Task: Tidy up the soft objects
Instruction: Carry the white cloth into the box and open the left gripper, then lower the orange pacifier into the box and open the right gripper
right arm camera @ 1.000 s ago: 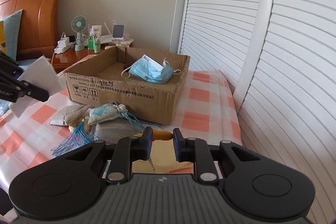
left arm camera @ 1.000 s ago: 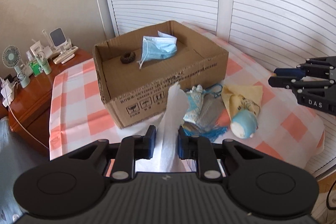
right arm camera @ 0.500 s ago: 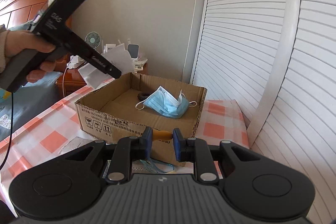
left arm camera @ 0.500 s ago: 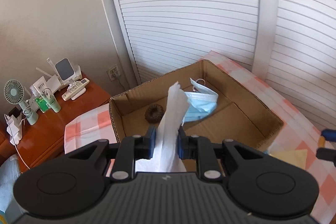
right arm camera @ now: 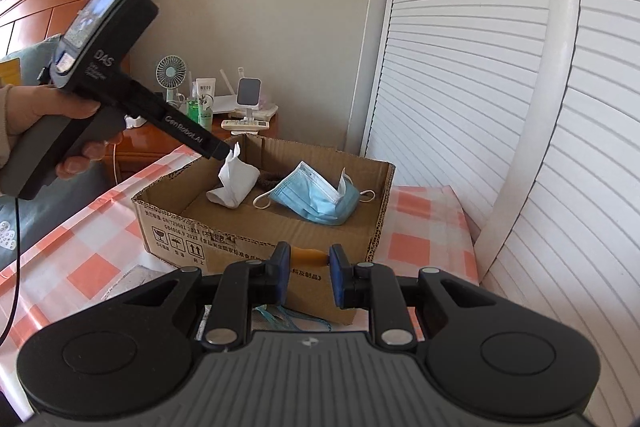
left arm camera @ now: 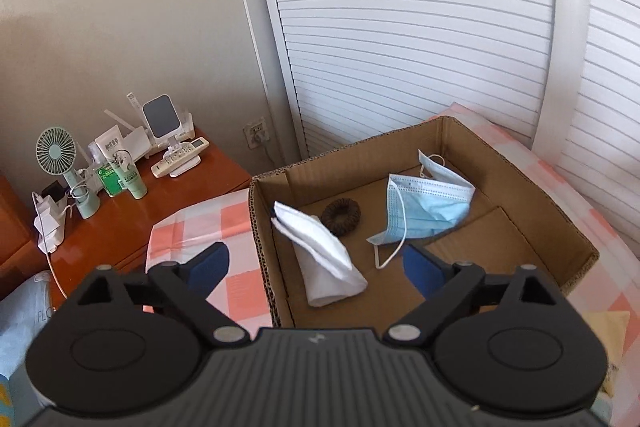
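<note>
From the left wrist view, the white tissue lies crumpled and loosely folded inside the cardboard box, against its left wall, with a dark brown hair tie just beside it and a light blue face mask further right on the box floor; the left gripper hangs above the box, its jaws opening wide with nothing touching the pads. The box stands on a table under an orange-and-white checked cloth. The right wrist view adds what the other hides: a hand gripping the left gripper's handle, its tip just above the tissue, and printing on the box's near wall. The right gripper has its jaws narrowly set on a yellow-orange soft thing, too hidden to name
</note>
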`<state>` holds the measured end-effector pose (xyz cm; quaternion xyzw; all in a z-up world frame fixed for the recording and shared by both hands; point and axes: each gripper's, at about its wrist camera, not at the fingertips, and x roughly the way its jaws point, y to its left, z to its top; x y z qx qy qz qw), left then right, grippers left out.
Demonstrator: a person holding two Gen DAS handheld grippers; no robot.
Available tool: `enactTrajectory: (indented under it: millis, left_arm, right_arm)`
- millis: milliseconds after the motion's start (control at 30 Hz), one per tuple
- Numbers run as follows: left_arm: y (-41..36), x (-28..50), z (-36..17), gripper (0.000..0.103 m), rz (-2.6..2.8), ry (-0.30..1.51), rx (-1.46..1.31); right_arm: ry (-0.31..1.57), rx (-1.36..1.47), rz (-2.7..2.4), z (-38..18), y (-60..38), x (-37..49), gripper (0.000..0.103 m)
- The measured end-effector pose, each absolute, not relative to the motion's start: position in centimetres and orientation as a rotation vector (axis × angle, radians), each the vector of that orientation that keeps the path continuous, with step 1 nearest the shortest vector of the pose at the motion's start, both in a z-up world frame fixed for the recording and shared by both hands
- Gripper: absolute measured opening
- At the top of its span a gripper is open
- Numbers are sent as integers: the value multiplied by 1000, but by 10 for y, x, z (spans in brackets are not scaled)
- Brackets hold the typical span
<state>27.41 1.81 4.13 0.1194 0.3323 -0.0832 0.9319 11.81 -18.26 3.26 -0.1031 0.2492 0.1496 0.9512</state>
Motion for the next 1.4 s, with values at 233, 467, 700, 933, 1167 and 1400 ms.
enactTrajectory:
  millis: [233, 467, 700, 933, 1167, 1400]
  left_arm:
    - [24, 213, 46, 98, -152, 701, 169]
    - [26, 151, 46, 101, -77, 664, 108]
    - [34, 130, 38, 101, -24, 685, 66]
    - [33, 121, 33, 101, -19, 687, 82]
    - [39, 115, 31, 101, -8, 690, 64]
    - [45, 117, 26, 101, 1, 711, 61]
  right_arm:
    - [506, -210, 318, 37, -175, 118, 25]
    - [509, -186, 327, 47, -173, 135, 25]
    - [546, -154, 329, 55, -165, 179, 25]
    - [625, -135, 318, 47, -151, 234, 25]
    - [781, -85, 277, 22, -139, 292, 26]
    - [741, -18, 265, 21, -150, 287, 103]
